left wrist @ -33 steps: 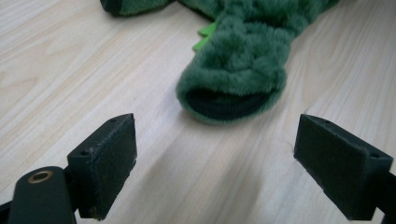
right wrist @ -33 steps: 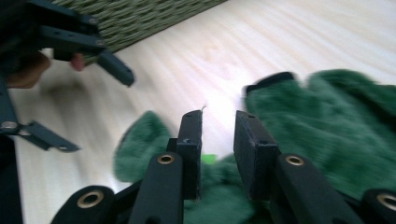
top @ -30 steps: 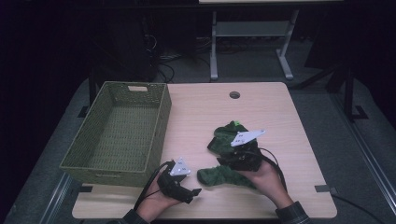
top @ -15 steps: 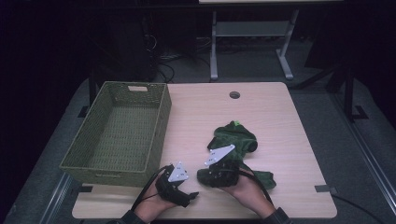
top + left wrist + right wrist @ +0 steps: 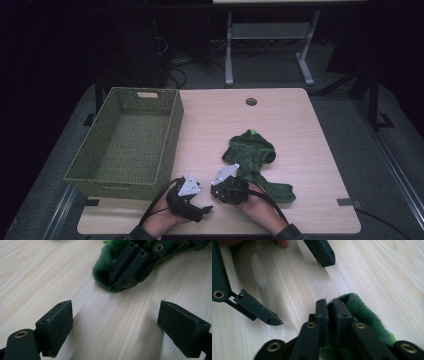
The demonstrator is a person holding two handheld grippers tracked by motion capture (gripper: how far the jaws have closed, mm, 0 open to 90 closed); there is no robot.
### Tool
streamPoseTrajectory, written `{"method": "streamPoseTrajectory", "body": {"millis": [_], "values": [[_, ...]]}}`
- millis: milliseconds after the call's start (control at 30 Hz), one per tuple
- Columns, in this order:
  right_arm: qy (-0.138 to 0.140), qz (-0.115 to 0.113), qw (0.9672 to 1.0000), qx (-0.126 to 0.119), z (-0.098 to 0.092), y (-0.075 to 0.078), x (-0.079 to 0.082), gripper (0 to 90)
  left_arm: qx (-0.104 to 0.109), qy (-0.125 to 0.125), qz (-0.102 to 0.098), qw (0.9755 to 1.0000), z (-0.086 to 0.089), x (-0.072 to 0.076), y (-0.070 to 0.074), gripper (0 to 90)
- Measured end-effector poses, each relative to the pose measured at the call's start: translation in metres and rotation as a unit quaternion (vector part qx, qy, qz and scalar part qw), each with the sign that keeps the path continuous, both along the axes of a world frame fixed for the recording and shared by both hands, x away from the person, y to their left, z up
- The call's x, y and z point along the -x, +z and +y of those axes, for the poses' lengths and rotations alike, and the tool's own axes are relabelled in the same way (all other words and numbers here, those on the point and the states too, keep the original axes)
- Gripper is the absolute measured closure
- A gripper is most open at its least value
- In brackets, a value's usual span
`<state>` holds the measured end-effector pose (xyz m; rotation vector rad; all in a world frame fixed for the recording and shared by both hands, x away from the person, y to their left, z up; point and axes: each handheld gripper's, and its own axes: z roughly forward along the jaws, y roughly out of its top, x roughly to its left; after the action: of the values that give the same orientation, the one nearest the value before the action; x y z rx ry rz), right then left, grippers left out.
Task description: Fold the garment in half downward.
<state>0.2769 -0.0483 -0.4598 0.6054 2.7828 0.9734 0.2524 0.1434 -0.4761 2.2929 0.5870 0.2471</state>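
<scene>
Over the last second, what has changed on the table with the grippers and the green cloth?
The right gripper came off the middle of the green cloth, moved toward the table's near edge and down, and its jaws have just been closing; they now pinch the cloth's near end. The left gripper stayed open over bare wood, and the wicker basket kept its place.

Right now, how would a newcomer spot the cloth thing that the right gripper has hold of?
On the light wooden table, look right of the green woven basket. The dark green fuzzy garment lies crumpled there, its near edge pinched in the right gripper. It is the table's one soft, plush item.
</scene>
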Motion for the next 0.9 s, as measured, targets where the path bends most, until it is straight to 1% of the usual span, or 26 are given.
{"method": "streamPoseTrajectory", "body": {"millis": [67, 100, 133, 167, 200, 233, 267, 300, 333, 400, 433, 467, 500, 567, 667, 733, 867, 900], "values": [[0.003, -0.003, 1.0000, 0.000, 0.000, 0.000, 0.000, 86.7, 0.002, -0.002, -0.001, 1.0000, 0.000, 0.000, 0.000, 12.4], [0.001, 0.006, 1.0000, -0.002, 0.000, 0.000, 0.000, 86.8, 0.003, -0.003, -0.002, 1.0000, 0.000, -0.001, -0.001, 12.3], [0.007, 0.010, 0.9999, -0.011, -0.002, 0.002, -0.001, 86.8, 0.004, -0.003, -0.001, 1.0000, 0.000, -0.001, -0.001, 12.3], [0.007, 0.010, 0.9999, -0.011, -0.002, 0.002, -0.001, 86.8, 0.004, -0.003, -0.001, 1.0000, 0.000, -0.001, -0.001, 12.3], [0.003, 0.019, 0.9995, -0.025, -0.004, 0.006, 0.001, 86.7, 0.003, -0.003, -0.002, 1.0000, 0.000, -0.001, -0.001, 12.3], [0.003, 0.022, 0.9990, -0.039, -0.007, 0.011, 0.001, 86.7, 0.005, -0.001, 0.000, 1.0000, 0.000, 0.000, -0.001, 12.3], [0.003, 0.022, 0.9990, -0.039, -0.007, 0.011, 0.001, 86.7, 0.004, -0.003, -0.001, 1.0000, 0.000, -0.001, -0.001, 12.3], [0.005, 0.016, 0.9988, -0.045, -0.010, 0.014, 0.001, 86.7, 0.005, -0.002, 0.000, 1.0000, 0.000, 0.000, -0.001, 12.4], [0.002, 0.017, 0.9985, -0.051, -0.013, 0.018, 0.002, 86.6, 0.007, -0.001, 0.001, 1.0000, 0.000, 0.000, -0.001, 12.4], [-0.008, 0.022, 0.9973, -0.069, -0.019, 0.024, 0.002, 86.5, 0.007, -0.001, 0.001, 1.0000, 0.000, 0.000, -0.001, 12.4], [-0.017, 0.019, 0.9961, -0.084, -0.028, 0.030, 0.001, 86.4, 0.007, -0.001, 0.002, 1.0000, 0.000, 0.000, -0.001, 12.4], [-0.017, 0.019, 0.9961, -0.084, -0.028, 0.030, 0.001, 86.4, 0.007, -0.001, 0.001, 1.0000, 0.000, 0.000, -0.001, 12.4], [-0.026, 0.016, 0.9946, -0.099, -0.038, 0.036, -0.001, 86.3, 0.007, -0.002, 0.002, 1.0000, 0.000, 0.000, -0.001, 12.4], [-0.029, 0.014, 0.9941, -0.103, -0.042, 0.038, -0.001, 86.1, 0.006, -0.004, 0.001, 1.0000, 0.000, -0.001, -0.001, 12.4], [-0.047, 0.010, 0.9914, -0.121, -0.058, 0.044, -0.003, 85.9, 0.005, -0.004, 0.000, 1.0000, 0.000, -0.001, -0.001, 12.4], [-0.060, 0.009, 0.9897, -0.129, -0.071, 0.047, -0.004, 85.6, 0.005, -0.005, 0.000, 1.0000, 0.000, -0.001, -0.001, 12.4], [-0.088, 0.009, 0.9870, -0.135, -0.090, 0.048, -0.005, 85.3, 0.005, -0.005, 0.000, 1.0000, 0.000, -0.001, -0.001, 12.3], [-0.091, 0.006, 0.9863, -0.138, -0.096, 0.048, -0.006, 85.3, 0.004, -0.006, -0.003, 1.0000, 0.000, -0.001, -0.001, 12.4]]}}
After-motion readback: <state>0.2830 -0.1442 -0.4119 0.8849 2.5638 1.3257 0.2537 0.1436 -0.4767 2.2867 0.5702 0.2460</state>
